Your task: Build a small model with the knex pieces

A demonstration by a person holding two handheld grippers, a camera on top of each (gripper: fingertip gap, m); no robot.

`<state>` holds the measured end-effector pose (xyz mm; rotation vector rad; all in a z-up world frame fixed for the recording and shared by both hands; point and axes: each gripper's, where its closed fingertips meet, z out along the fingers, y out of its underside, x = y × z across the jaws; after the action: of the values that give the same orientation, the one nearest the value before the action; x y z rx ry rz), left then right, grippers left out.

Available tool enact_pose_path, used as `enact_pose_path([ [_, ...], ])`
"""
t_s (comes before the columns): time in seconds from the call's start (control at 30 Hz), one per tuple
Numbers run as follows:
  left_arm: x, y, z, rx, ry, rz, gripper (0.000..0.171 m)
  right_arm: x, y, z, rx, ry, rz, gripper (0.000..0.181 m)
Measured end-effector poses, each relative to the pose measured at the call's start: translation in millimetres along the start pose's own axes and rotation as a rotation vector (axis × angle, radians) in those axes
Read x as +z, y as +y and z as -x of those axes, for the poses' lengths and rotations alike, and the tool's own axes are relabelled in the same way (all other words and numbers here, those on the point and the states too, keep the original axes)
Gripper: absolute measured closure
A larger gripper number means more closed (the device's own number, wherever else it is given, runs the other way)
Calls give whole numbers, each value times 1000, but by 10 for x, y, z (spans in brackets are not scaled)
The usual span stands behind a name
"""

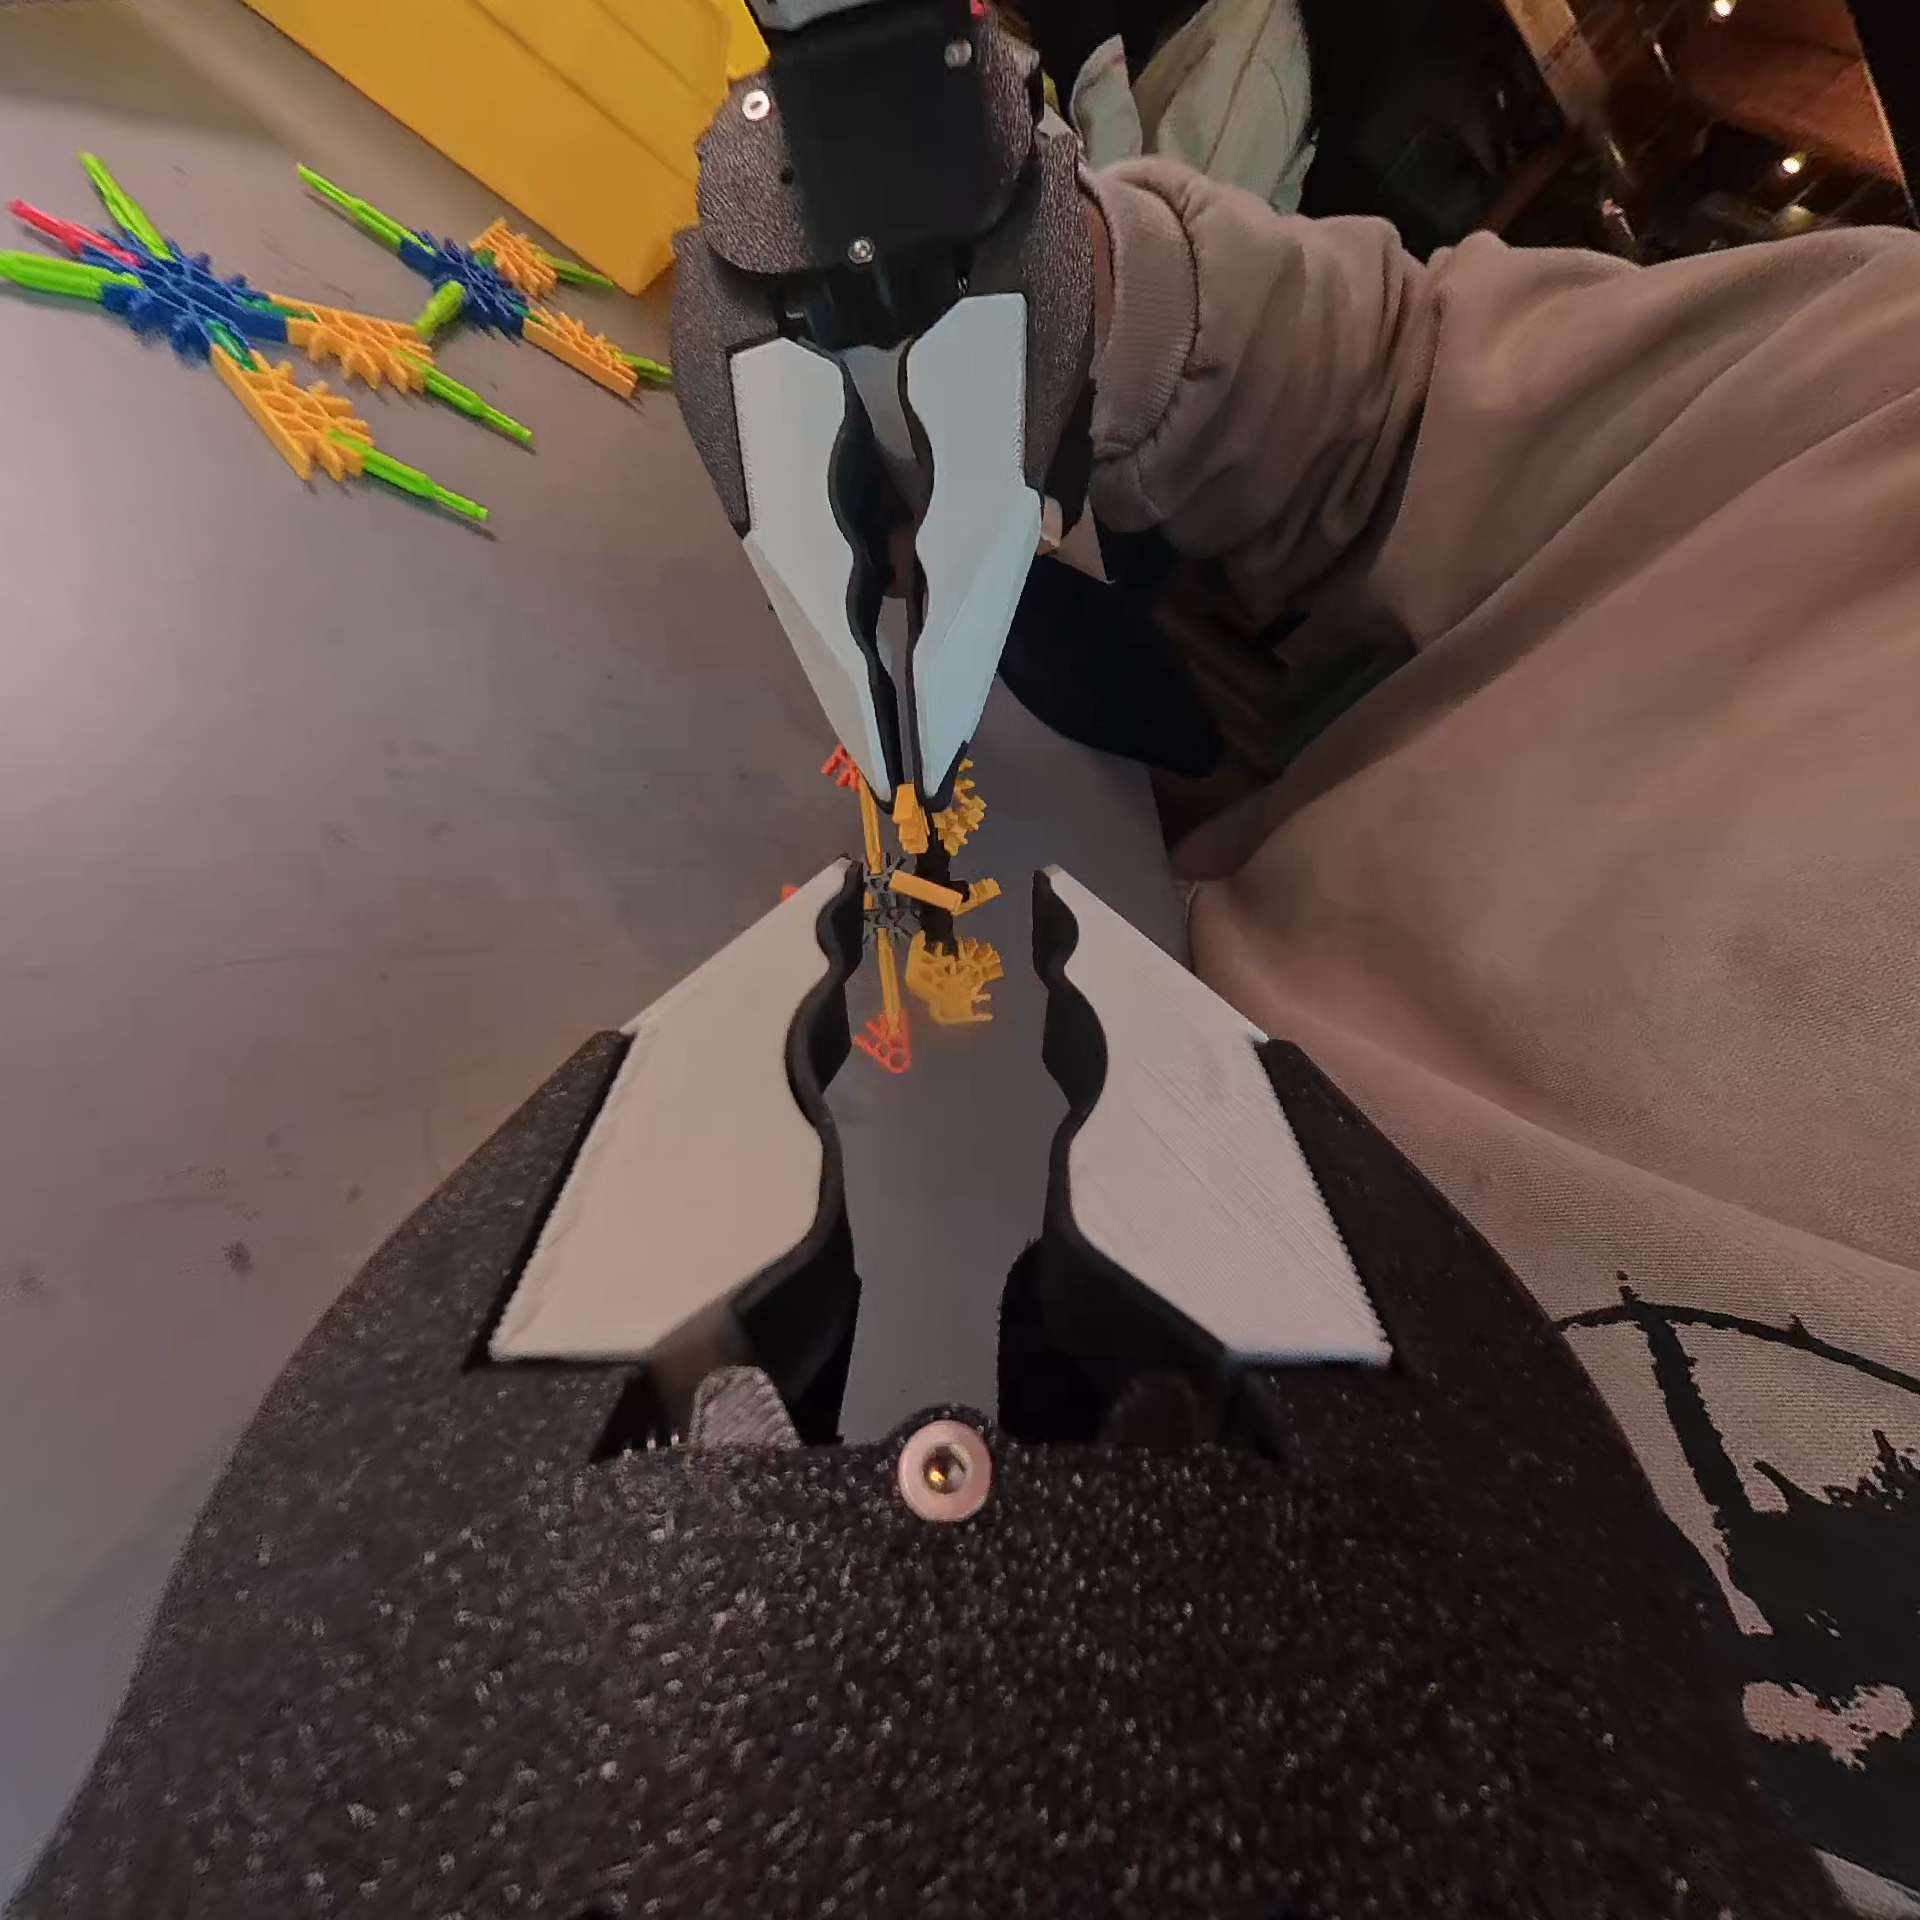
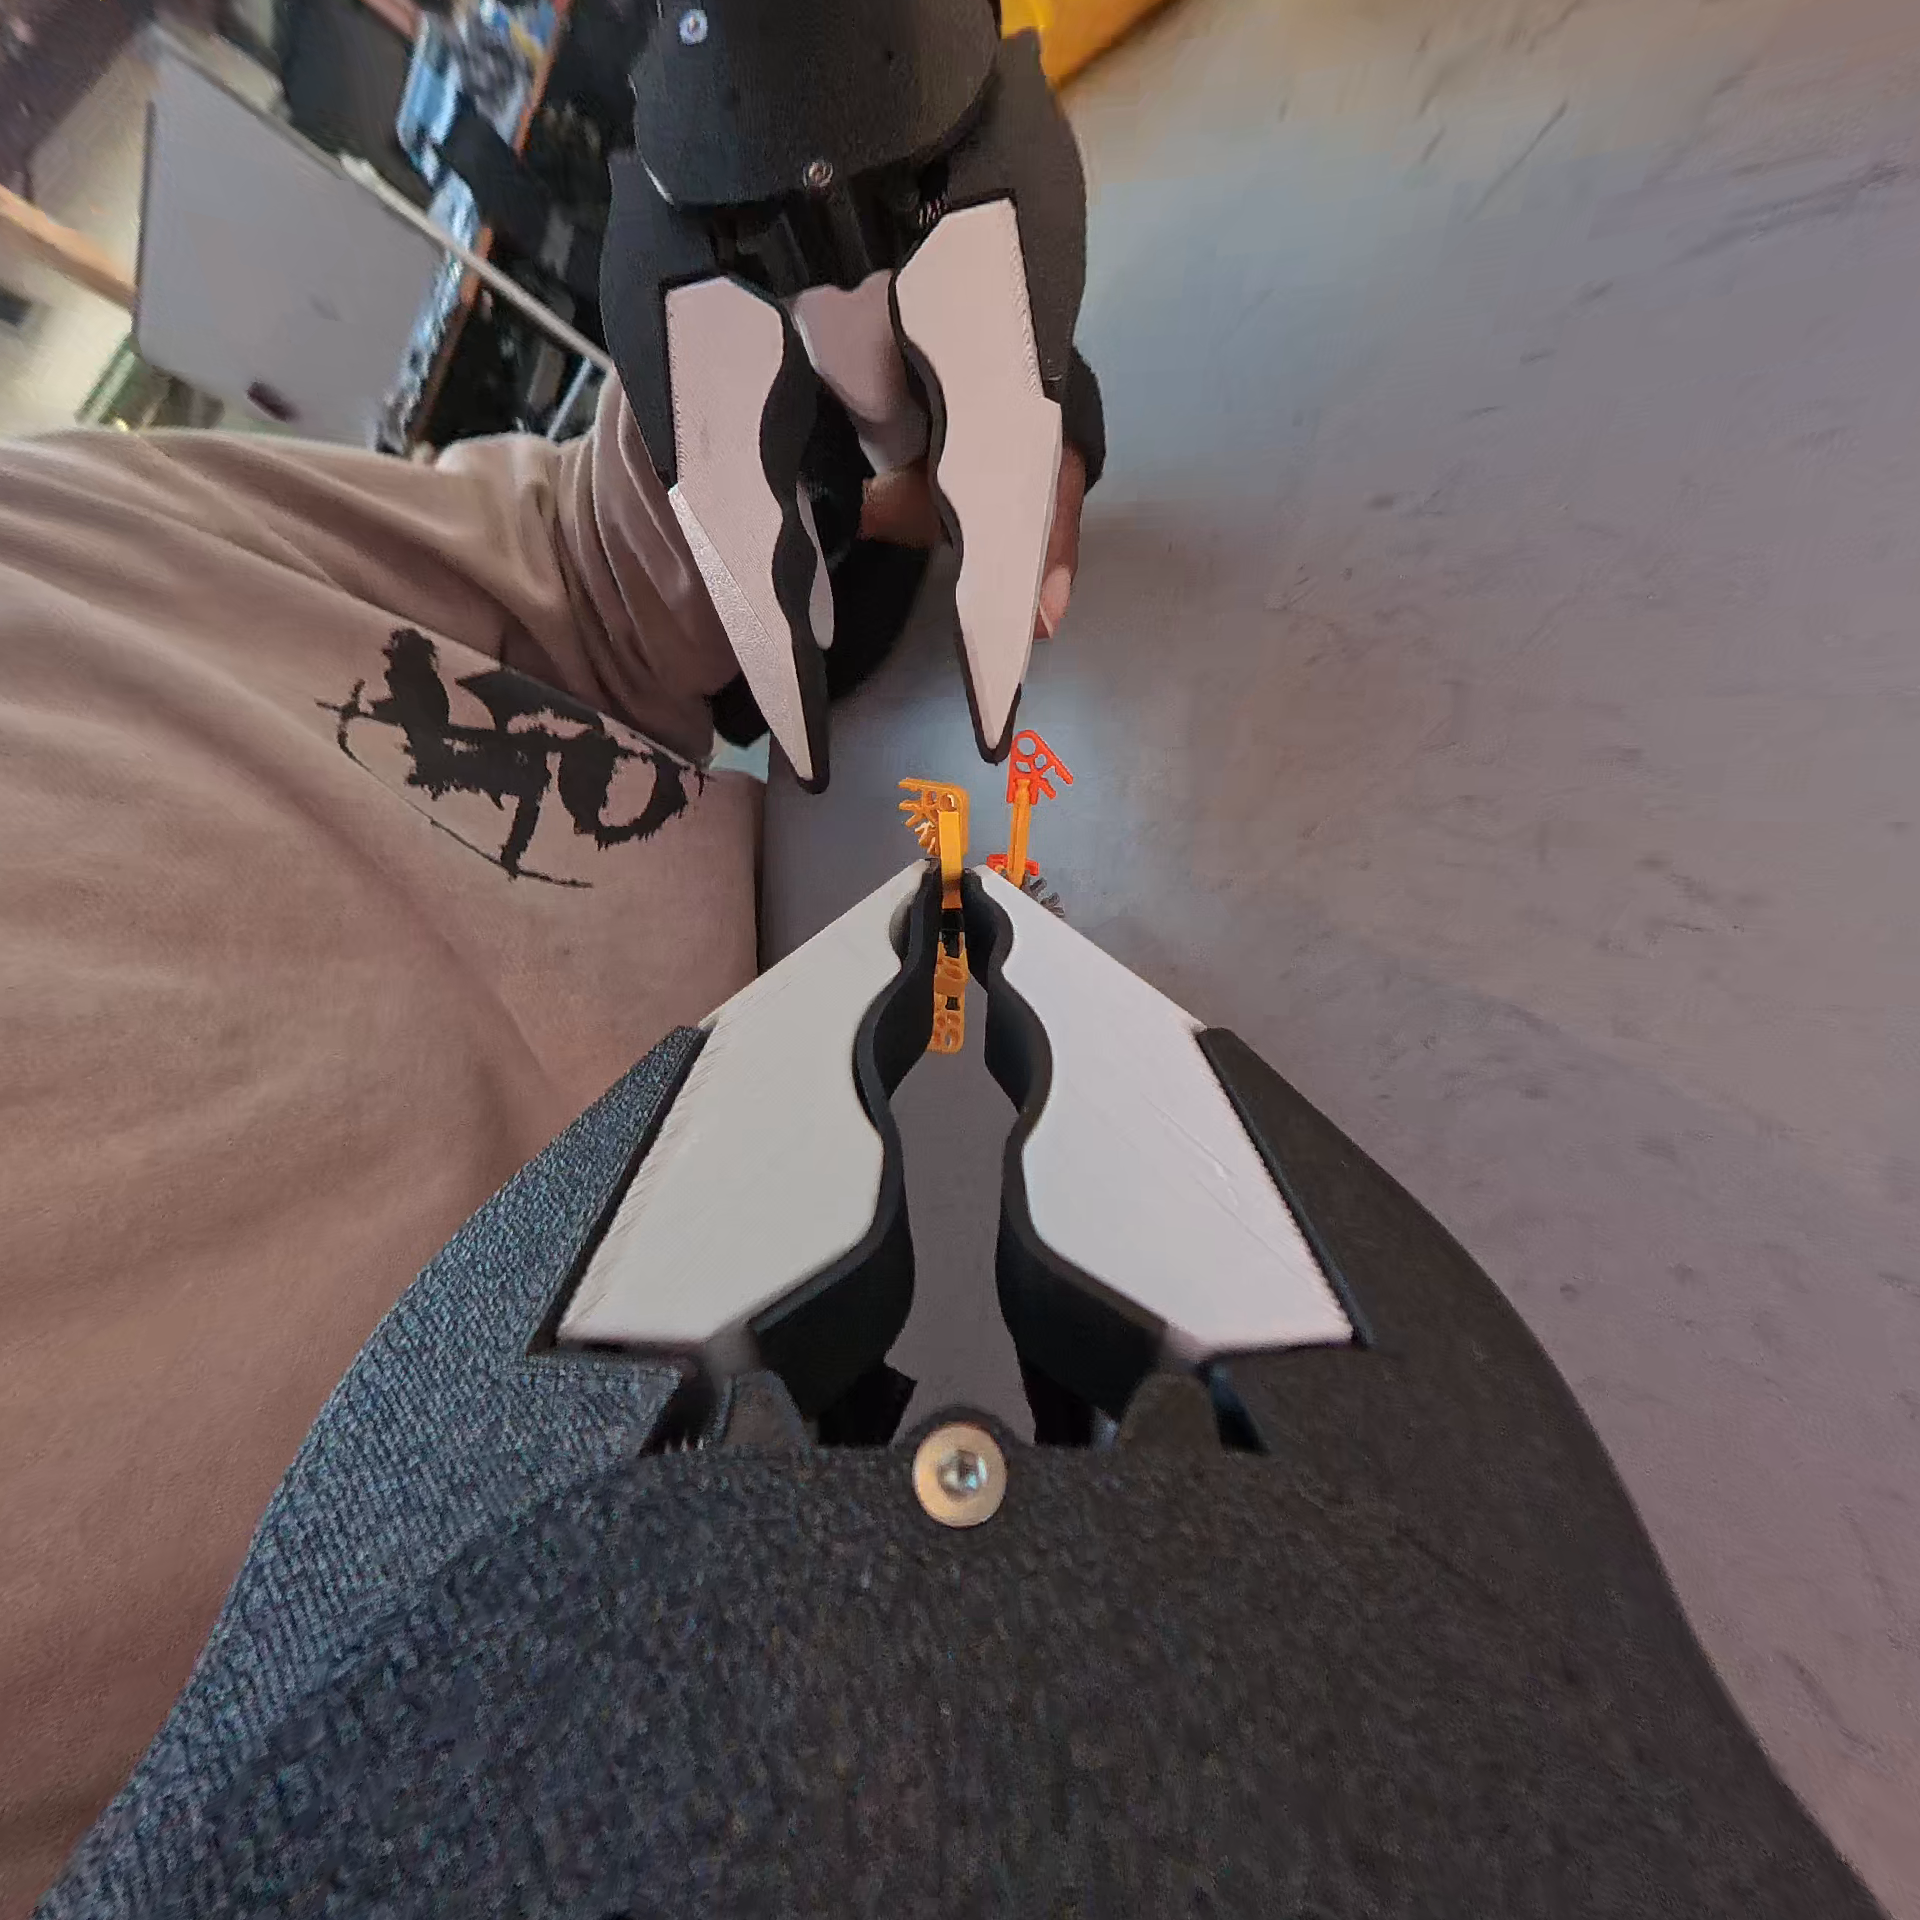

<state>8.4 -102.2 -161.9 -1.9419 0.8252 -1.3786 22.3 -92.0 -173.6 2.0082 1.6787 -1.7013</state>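
Observation:
A small toy assembly (image 1: pixel 940 966) of yellow connectors, thin yellow rods, a black hub (image 1: pixel 886 902) and a red-orange connector (image 1: pixel 885 1044) hangs just above the grey table (image 1: pixel 364 831). My right gripper (image 1: pixel 914 795) comes in from above and is shut on a yellow piece at the assembly's top. In the right wrist view the same gripper (image 2: pixel 948 878) clamps the yellow piece (image 2: pixel 951 977) between its tips. My left gripper (image 1: pixel 945 883) is open, with its fingertips on either side of the assembly and the left tip close to the black hub. It also shows in the right wrist view (image 2: pixel 904 764), open and empty.
Two flat star-shaped assemblies of blue, green and yellow pieces (image 1: pixel 208 301) (image 1: pixel 478 281) lie on the table at the far left. A yellow box (image 1: pixel 540 104) stands behind them. A person's beige sweatshirt (image 1: pixel 1558 727) fills the right side, at the table's edge. My two grippers' fingertips are within a few centimetres of each other.

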Motion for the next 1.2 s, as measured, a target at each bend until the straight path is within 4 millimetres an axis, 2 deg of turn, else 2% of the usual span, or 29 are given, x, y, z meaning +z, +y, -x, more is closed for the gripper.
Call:
enact_pose_path([
  [0.27,-52,-136,117,27,-47,-100,139,-58,-203,14,-5,7,-273,180],
  [0.37,-115,-233,158,28,-64,-166,137,-93,-289,-45,-18,42,-354,180],
  [0.53,-210,-308,345,-35,-115,-248,136,-159,-455,-157,-51,89,-471,180],
  [0.63,-226,-299,431,-73,-136,-261,136,-185,-524,-155,-67,71,-528,180],
  [0.83,-150,-288,380,-98,-92,-259,140,-222,-527,-125,-114,61,-555,180],
  [0.97,-104,-301,303,-99,-49,-268,151,-206,-534,-74,-129,30,-588,180],
  [1.2,-95,-312,253,-91,-26,-277,161,-178,-509,-58,-117,-10,-586,180],
])
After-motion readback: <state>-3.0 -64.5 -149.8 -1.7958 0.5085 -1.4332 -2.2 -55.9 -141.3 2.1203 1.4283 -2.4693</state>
